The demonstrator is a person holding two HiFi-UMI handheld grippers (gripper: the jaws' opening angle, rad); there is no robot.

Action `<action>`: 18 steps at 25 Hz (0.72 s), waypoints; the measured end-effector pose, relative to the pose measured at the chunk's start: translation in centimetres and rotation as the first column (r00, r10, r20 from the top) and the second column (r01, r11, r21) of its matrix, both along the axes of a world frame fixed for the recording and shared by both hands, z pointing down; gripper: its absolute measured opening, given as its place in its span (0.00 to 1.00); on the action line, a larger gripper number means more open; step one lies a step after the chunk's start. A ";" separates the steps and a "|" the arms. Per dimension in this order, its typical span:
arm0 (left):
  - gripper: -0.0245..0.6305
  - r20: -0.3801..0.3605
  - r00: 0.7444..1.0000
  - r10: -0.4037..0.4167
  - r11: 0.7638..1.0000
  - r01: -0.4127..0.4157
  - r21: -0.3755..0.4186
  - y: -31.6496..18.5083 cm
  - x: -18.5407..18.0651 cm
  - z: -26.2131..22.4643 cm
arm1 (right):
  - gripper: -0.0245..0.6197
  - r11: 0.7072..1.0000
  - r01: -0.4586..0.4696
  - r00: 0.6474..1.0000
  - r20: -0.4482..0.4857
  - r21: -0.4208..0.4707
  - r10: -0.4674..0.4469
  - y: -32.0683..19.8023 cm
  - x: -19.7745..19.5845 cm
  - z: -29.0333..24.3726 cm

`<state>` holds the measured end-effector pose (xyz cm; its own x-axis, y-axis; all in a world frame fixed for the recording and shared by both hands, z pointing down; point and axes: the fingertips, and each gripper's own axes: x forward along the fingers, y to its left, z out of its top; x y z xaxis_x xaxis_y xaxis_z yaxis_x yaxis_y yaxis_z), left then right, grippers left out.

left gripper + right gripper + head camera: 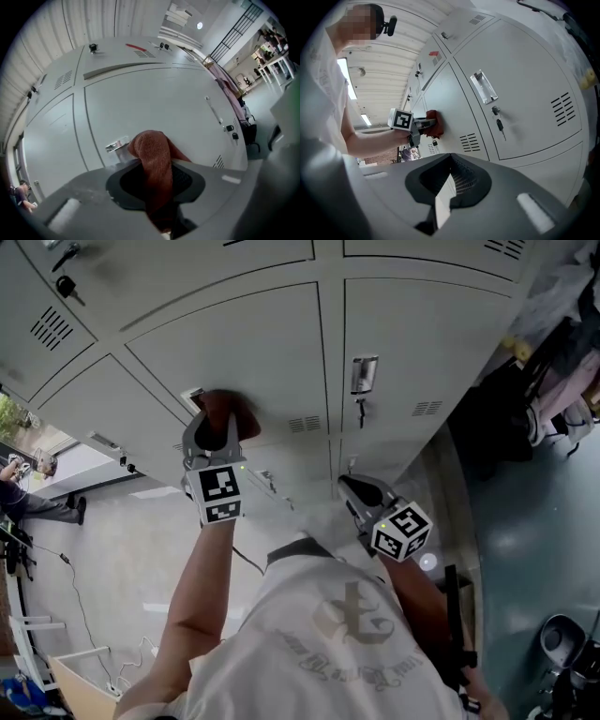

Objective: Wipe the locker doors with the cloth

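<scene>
On the middle door (272, 352), we press the cloth (234, 411), clamped in the left gripper (217, 427), just right of the handle (117, 146). Most of the door lies rightward; the right gripper (356, 491) hangs lower, jaws together, empty.

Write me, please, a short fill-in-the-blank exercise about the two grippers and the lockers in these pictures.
1. The left gripper clamps the ___ in its fingers.
2. That gripper presses it against a locker ___.
3. On the neighbouring door, a ___ hangs from the lock under the handle.
4. The right gripper holds ___.
Missing words: cloth; door; key; nothing.
</scene>
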<state>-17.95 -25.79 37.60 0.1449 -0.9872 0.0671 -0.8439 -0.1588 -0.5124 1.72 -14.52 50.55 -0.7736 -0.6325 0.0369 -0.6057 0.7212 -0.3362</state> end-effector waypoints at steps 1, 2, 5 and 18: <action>0.20 0.002 1.000 0.028 1.000 -0.028 -0.012 -0.2 1.1 0.4 | 0.05 1.000 -0.007 1.000 -0.004 0.005 0.007 0.0 0.0 -0.1; 0.20 0.005 0.998 0.059 0.998 -0.058 -0.023 -0.4 2.4 0.8 | 0.05 1.000 -0.018 1.000 -0.010 0.008 0.018 0.1 0.1 -0.1; 0.20 0.029 0.992 0.122 0.992 -0.121 -0.036 -1.0 5.0 1.6 | 0.05 0.999 -0.037 0.999 -0.014 0.014 0.038 -0.5 0.0 0.0; 0.20 0.071 0.988 0.140 0.990 -0.140 -0.004 -0.8 8.0 0.7 | 0.05 0.999 -0.027 1.000 -0.004 0.035 0.027 -0.8 -0.4 -1.2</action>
